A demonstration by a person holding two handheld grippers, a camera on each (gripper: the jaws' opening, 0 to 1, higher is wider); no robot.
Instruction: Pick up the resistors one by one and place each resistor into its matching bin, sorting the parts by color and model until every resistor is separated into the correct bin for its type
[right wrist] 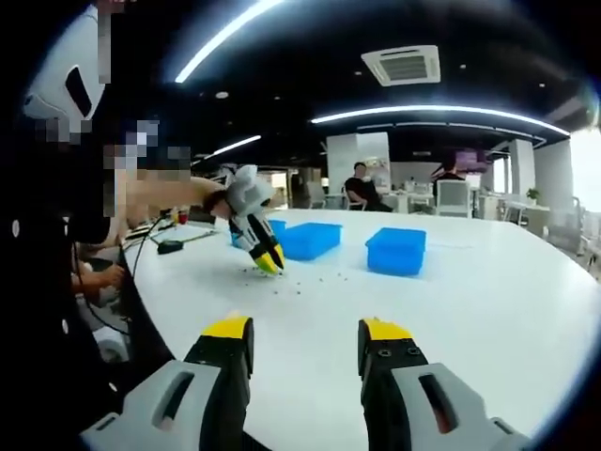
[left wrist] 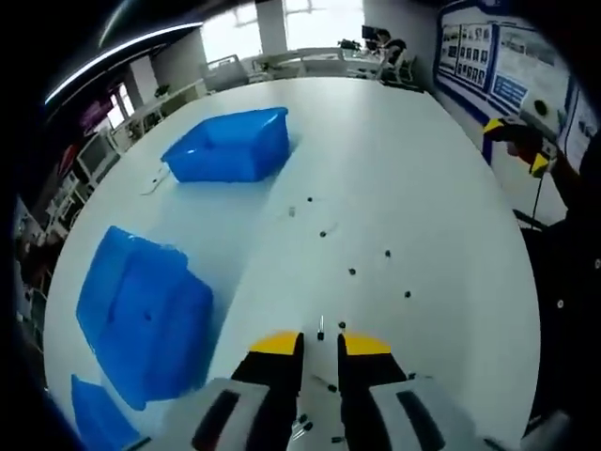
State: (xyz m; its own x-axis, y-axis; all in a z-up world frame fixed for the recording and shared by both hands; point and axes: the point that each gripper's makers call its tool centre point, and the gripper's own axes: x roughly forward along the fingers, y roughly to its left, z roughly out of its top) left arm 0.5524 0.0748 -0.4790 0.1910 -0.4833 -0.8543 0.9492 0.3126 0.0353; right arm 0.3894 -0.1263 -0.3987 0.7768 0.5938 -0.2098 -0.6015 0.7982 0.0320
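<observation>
Several tiny dark resistors (left wrist: 351,272) lie scattered over the white table (left wrist: 423,178). One resistor (left wrist: 321,329) sits just beyond my left gripper (left wrist: 321,344), whose yellow-tipped jaws stand a narrow gap apart with nothing pinched. Blue bins rest at the far side (left wrist: 230,146) and at the left (left wrist: 146,315). In the right gripper view the left gripper (right wrist: 269,262) points down at the resistors (right wrist: 299,283), close to the table. My right gripper (right wrist: 305,336) hovers wide open and empty above the near table, with two blue bins (right wrist: 305,240) (right wrist: 396,251) beyond.
A third blue bin corner (left wrist: 94,418) shows at the lower left. A black cable and small device (right wrist: 169,246) lie near the table's left edge. The person holding the grippers stands at the left (right wrist: 56,282). People sit at desks far behind (right wrist: 362,188).
</observation>
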